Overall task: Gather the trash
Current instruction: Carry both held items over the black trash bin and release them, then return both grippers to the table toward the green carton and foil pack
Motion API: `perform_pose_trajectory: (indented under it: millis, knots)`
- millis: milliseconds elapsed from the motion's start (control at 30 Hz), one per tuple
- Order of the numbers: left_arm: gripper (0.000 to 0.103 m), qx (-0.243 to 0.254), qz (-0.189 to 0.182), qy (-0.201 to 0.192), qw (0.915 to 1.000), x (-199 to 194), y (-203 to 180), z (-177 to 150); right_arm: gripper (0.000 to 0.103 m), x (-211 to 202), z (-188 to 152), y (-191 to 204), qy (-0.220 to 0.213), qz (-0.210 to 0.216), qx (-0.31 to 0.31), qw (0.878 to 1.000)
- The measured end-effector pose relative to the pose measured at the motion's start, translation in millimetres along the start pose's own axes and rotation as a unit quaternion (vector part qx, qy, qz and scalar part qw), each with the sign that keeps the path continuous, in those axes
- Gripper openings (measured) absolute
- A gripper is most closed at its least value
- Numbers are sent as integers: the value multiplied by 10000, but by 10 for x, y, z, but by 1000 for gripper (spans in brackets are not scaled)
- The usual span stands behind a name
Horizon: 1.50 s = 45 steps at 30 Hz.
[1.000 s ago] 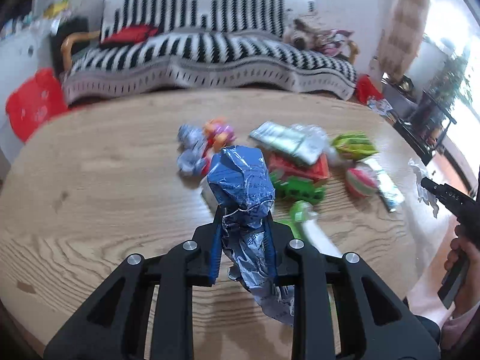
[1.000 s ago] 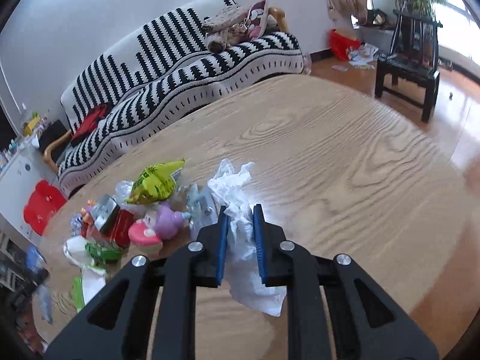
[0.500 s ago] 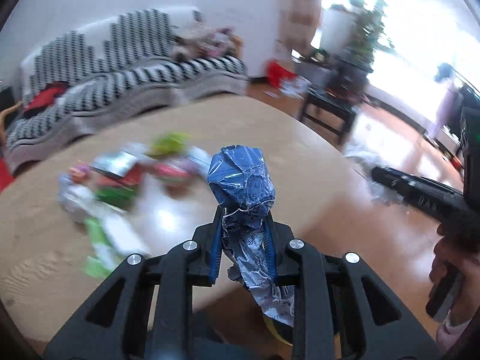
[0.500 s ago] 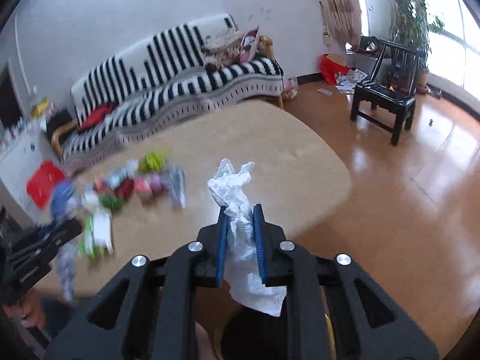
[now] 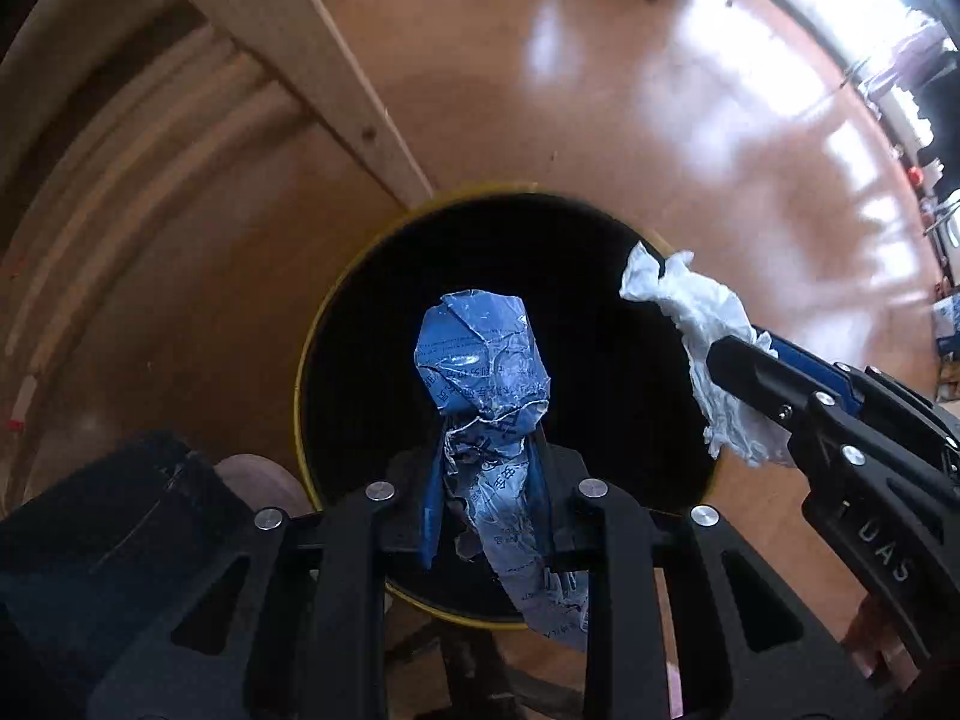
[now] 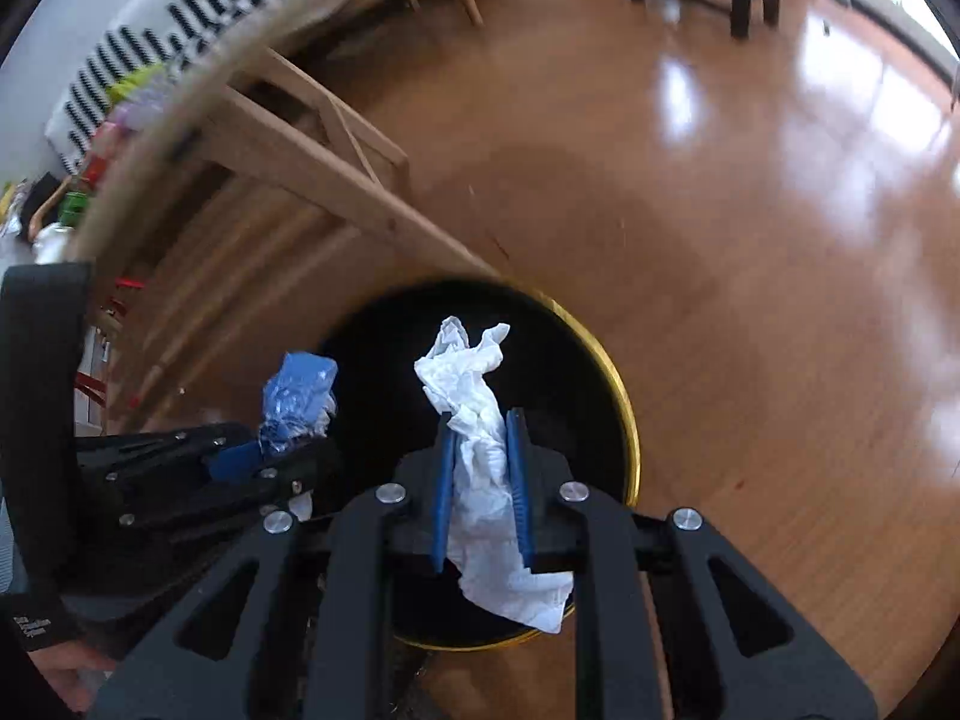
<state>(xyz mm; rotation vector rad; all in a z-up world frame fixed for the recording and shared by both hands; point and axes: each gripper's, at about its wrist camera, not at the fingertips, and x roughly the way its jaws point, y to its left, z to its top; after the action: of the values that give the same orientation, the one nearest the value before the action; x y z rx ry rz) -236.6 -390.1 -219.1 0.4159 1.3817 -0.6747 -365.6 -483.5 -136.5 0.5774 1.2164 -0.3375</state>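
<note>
- Both tools have swung away from the wooden surface (image 6: 198,102), where they hung a second ago, and now point down over a round black bin with a yellow rim (image 5: 303,360) that stands on the glossy brown floor (image 5: 600,120).
- The left tool (image 5: 483,480) is pinching a crumpled blue foil wrapper (image 5: 480,360); the wrapper stands above the bin's dark mouth, near its centre.
- The right tool (image 6: 483,474) is pinching a crumpled white tissue (image 6: 474,396), likewise over the bin's opening.
- In the left wrist view the right tool (image 5: 729,360) comes in from 3 o'clock, its tissue (image 5: 690,300) at the bin's rim at 2 o'clock.
- In the right wrist view the left tool (image 6: 282,450) sits at 9 o'clock, its wrapper (image 6: 297,390) over the bin's (image 6: 621,396) left edge.
- The surface's pale wooden leg (image 5: 336,84) slants down to the bin's rim at 11 o'clock.
- Colourful litter (image 6: 138,84) lies blurred on the surface at 10 o'clock.
</note>
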Motion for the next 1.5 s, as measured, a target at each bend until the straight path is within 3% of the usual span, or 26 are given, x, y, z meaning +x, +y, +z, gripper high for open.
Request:
perform_pose_trajectory:
  millis: [133, 233, 400, 433, 467, 500, 533, 600, 667, 767, 833, 900, 933, 1033, 1100, 1167, 1200, 1300, 1400, 1500]
  knots:
    - [23, -298, -99, 291, 9991, 233, 270, 91, 17, 272, -35, -91, 295, -35, 204, 9994]
    - [23, -261, -77, 207, 9994, 203, 349, 72, 17, 311, -21, -88, 359, -144, 152, 9991]
    - [25, -280, -341, 174, 9989, 103, 333, 35, 18, 282, -28, -32, 406, -274, 17, 9988]
    - [30, -261, -437, 135, 9986, 60, 322, 34, 21, 260, -43, 10, 402, -359, -99, 9985]
    - [52, -236, -483, 66, 9985, 49, 271, 58, 25, 223, -71, 48, 385, -514, -283, 9975]
    - [82, -199, -487, -76, 9986, 19, 240, 87, 44, 177, -108, 81, 344, -648, -442, 9963]
    - [90, -160, -425, -312, 9985, -51, 251, 74, 68, 145, -140, 110, 309, -708, -532, 9956]
    - [92, -46, -218, -717, 9972, -205, 238, 27, 78, 41, -214, 125, 293, -712, -737, 9943]
    - [93, 61, -189, -789, 9967, -282, 233, -9, 81, -46, -263, 141, 268, -647, -829, 9941]
    - [93, -20, -51, -902, 9959, -482, 232, -133, 92, -277, -271, 147, 88, -702, -991, 9926]
    - [93, 207, -153, -1164, 9929, -797, 125, -218, 93, -411, -173, 107, -113, -1208, -1001, 9876]
    - [93, 425, 109, -1559, 9868, -1161, 78, -257, 93, -594, -21, 113, -501, -2143, -1236, 9676]
    - [93, 482, 246, -1783, 9825, -1340, 114, -287, 93, -656, 63, 149, -642, -2219, -1227, 9652]
    - [95, 266, 510, -2400, 9691, -1950, 538, -355, 94, -1114, 363, 379, -1446, -1572, -958, 9722]
    - [96, -287, 750, -2814, 9562, -2356, 1034, -398, 96, -1406, 573, 748, -2120, -1070, -991, 9663]
    - [96, -954, 1052, -3036, 9421, -2641, 1603, -454, 96, -1529, 734, 1078, -2411, -527, -1099, 9628]
    - [96, -1224, 1191, -3042, 9372, -2740, 1795, -463, 96, -1523, 844, 1313, -2423, -129, -1180, 9629]
    - [96, -2099, 1682, -2908, 9182, -2858, 2564, -570, 96, -1321, 1023, 1839, -2053, 414, -1505, 9662]
    - [96, -2677, 1524, -2435, 9197, -2714, 3068, -561, 96, -1010, 1100, 2317, -1757, 284, -1978, 9639]
    - [96, -2798, 1398, -2383, 9195, -2598, 3195, -487, 96, -843, 1103, 2492, -1570, 145, -2054, 9659]
